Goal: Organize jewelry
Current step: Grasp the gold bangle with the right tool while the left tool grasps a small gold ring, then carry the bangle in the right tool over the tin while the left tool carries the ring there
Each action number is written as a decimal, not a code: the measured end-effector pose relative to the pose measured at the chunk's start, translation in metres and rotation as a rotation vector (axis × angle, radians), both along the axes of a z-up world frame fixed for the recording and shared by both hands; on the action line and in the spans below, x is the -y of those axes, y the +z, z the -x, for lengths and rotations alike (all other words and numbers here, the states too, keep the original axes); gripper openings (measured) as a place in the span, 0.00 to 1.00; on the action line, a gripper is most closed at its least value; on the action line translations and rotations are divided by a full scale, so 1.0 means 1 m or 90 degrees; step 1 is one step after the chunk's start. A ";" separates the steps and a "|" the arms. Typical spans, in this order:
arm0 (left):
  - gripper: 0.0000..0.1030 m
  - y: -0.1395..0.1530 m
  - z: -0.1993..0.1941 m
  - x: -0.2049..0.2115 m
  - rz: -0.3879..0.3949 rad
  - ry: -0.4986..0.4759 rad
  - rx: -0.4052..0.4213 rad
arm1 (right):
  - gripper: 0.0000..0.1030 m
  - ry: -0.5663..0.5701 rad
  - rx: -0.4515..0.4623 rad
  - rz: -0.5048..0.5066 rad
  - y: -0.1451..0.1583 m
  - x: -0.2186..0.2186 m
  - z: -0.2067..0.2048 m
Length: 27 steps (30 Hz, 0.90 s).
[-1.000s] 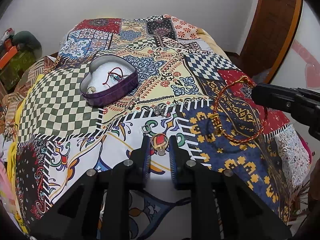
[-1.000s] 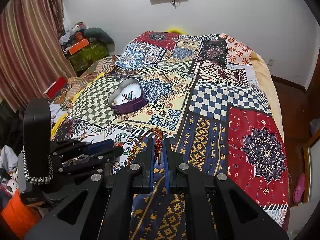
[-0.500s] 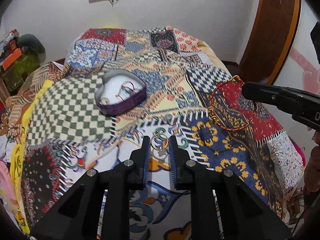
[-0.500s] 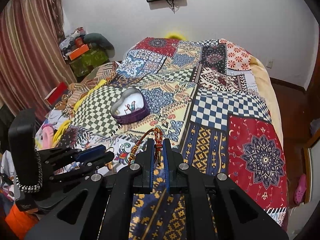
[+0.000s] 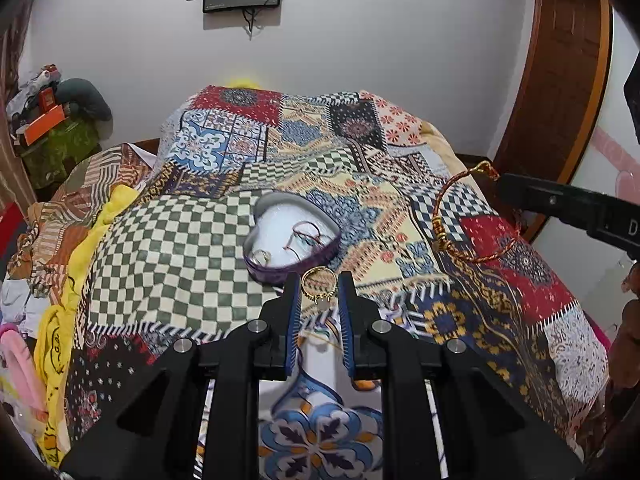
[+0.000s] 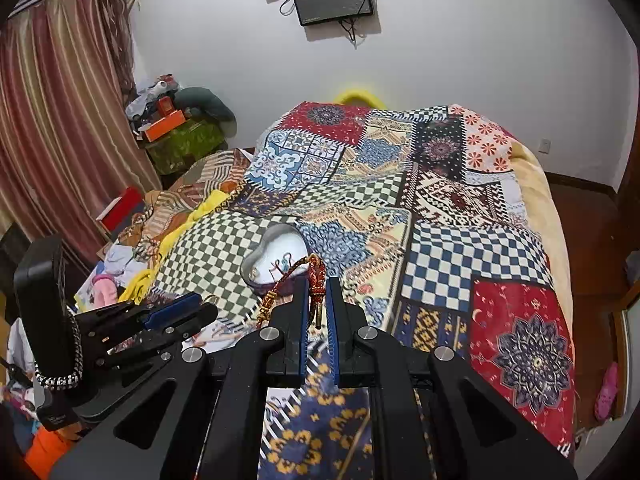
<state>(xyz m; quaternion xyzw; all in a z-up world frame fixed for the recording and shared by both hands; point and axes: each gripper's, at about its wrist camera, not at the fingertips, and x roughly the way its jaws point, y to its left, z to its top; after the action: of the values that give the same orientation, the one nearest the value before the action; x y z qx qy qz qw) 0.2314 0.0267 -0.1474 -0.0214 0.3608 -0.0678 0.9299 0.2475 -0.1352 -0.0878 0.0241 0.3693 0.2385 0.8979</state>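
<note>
Here, both tools hold jewelry above the patchwork-quilted bed (image 5: 472, 320).
Left tool (image 5: 319, 280) clamps a small gold ring (image 5: 319, 283); right tool (image 6: 317, 284) pinches a red-and-gold braided cord bracelet (image 6: 318, 276) near the purple heart-shaped tin (image 5: 296, 264).

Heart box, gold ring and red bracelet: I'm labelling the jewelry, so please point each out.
Heart box (image 5: 256, 268): left wrist view, on its purple side wall.
Gold ring (image 5: 319, 271): left wrist view, on the top of the band.
Red bracelet (image 5: 456, 189): left wrist view, on the cord's upper left arc.
</note>
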 end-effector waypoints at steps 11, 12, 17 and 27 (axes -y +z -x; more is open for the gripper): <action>0.17 0.005 -0.028 -0.019 0.009 0.011 0.019 | 0.07 0.016 -0.015 -0.012 -0.007 -0.027 -0.030; 0.17 0.005 -0.032 -0.020 0.010 0.012 0.020 | 0.07 0.017 -0.016 -0.012 -0.008 -0.028 -0.032; 0.17 0.005 -0.047 -0.029 0.010 0.018 0.023 | 0.07 0.024 -0.024 -0.005 -0.016 -0.041 -0.047; 0.17 -0.001 -0.073 -0.043 0.008 0.030 0.024 | 0.07 0.050 -0.044 0.010 -0.031 -0.061 -0.076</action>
<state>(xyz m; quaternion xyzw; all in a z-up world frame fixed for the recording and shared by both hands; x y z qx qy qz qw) 0.3047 0.0702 -0.1486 -0.0342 0.3423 -0.0485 0.9377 0.3232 -0.0741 -0.1184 0.0109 0.4023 0.2700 0.8747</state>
